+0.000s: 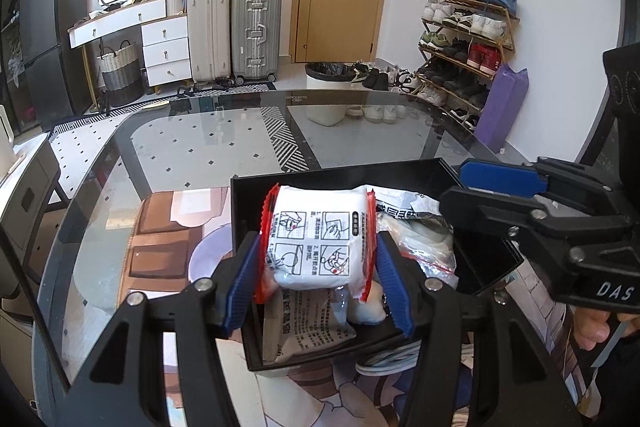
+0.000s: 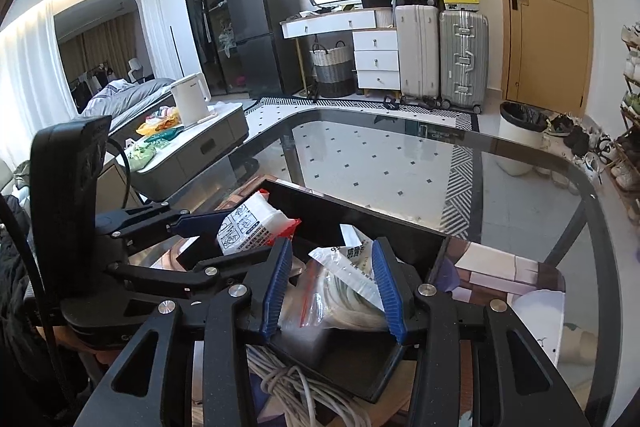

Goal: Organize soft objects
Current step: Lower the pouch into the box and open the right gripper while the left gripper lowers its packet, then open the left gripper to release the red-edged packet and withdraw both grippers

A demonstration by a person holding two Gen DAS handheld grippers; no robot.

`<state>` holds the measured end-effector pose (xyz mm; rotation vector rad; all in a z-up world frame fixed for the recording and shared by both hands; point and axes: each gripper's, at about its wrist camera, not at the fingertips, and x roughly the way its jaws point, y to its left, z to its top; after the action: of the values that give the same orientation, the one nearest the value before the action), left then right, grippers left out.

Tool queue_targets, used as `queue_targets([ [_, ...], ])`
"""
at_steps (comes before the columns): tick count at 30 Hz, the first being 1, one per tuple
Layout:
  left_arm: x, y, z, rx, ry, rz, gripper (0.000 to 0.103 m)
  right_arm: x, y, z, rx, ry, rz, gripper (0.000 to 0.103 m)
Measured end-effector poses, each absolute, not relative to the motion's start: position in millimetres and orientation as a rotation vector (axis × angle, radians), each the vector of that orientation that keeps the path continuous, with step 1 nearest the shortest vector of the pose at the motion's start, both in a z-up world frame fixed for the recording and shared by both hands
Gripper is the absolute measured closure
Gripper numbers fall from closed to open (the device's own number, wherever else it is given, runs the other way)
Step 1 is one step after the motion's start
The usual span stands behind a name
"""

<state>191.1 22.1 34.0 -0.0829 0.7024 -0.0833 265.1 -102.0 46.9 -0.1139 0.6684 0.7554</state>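
Observation:
A black tray point(image 1: 486, 259) sits on the glass table point(image 1: 180, 163). My left gripper point(image 1: 316, 267) is shut on a white packet with red edges point(image 1: 316, 239), held over the tray's near left part. Below it lie a grey printed sachet point(image 1: 304, 323) and a white soft lump point(image 1: 368, 307). My right gripper point(image 2: 332, 287) is open over the tray point(image 2: 360, 223), its blue pads either side of a clear zip bag of pale material point(image 2: 344, 303) and a printed sachet point(image 2: 352, 255). The right gripper shows in the left wrist view point(image 1: 500, 195); the left one holds the packet point(image 2: 252, 227) in the right wrist view.
A coil of white cable point(image 2: 300, 387) lies at the tray's near edge. A white bin point(image 1: 328, 91), shoe rack point(image 1: 464, 39) and suitcases point(image 1: 232, 31) stand beyond the table. A low side table with a white kettle point(image 2: 190, 99) is to the left.

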Motion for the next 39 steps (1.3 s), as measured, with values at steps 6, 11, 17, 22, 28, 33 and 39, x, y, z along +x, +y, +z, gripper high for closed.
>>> queue_targets([
  [6, 182, 19, 42, -0.071, 0.687, -0.109, 0.022, 254, -120, 55, -0.093, 0.64, 0.723, 0.029],
  [11, 164, 23, 53, -0.059, 0.647, -0.078, 0.0, 238, -144, 63, -0.067, 0.611, 0.685, 0.003],
  [17, 145, 35, 58, -0.081, 0.635, -0.054, 0.0, 218, -161, 61, -0.084, 0.623, 0.668, 0.001],
  [22, 127, 36, 55, -0.082, 0.633, -0.044, 0.0, 198, -168, 54, -0.12, 0.643, 0.652, 0.001],
  [28, 113, 29, 50, -0.07, 0.635, -0.049, 0.0, 178, -173, 48, -0.119, 0.658, 0.646, 0.001],
  [33, 103, 25, 44, -0.051, 0.645, -0.052, 0.0, 163, -176, 40, -0.116, 0.678, 0.641, 0.001],
  [39, 95, 25, 38, -0.052, 0.654, -0.056, 0.0, 155, -180, 30, -0.123, 0.702, 0.635, 0.001],
])
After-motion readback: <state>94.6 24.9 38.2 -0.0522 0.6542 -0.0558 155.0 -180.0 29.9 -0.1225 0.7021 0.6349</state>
